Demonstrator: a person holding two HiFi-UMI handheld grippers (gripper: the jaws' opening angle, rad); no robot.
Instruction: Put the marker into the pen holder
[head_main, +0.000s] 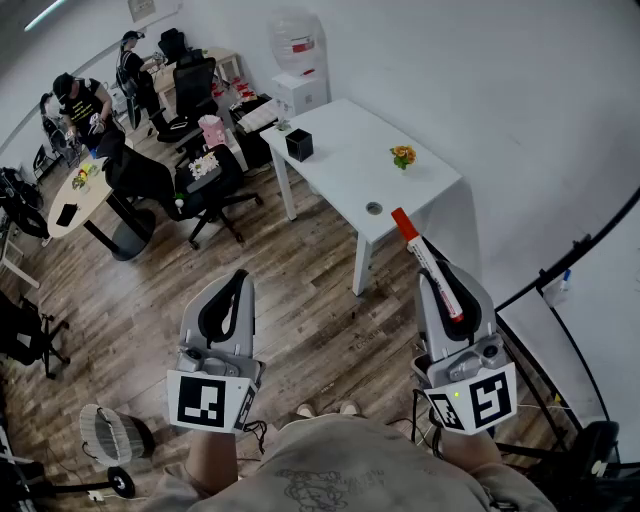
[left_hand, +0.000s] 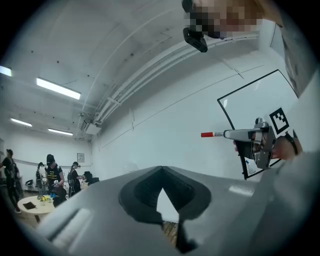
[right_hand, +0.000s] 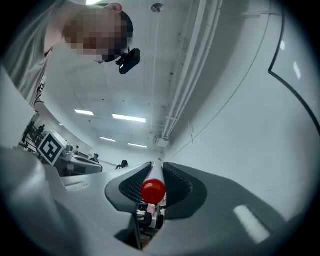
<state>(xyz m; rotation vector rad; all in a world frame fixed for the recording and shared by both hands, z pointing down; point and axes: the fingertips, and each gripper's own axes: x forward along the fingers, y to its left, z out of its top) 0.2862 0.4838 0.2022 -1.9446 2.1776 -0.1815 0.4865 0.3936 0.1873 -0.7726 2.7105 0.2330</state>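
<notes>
A white marker with a red cap (head_main: 428, 262) sticks forward out of my right gripper (head_main: 452, 288), whose jaws are shut on its barrel. The right gripper view looks along the marker (right_hand: 153, 190), red cap towards the camera, pinched between the dark pads. From the left gripper view the same marker (left_hand: 213, 134) shows held level in the air. My left gripper (head_main: 229, 296) is shut with nothing in it, at waist height on the left. The black pen holder (head_main: 298, 145) stands on the far end of the white table (head_main: 340, 170), well ahead of both grippers.
On the table lie a small orange flower ornament (head_main: 403, 155) and a small round object (head_main: 373, 208). Wooden floor lies between me and the table. A whiteboard (head_main: 590, 300) stands at the right. Office chairs (head_main: 195, 185) and people at a round table (head_main: 75, 195) are at the left.
</notes>
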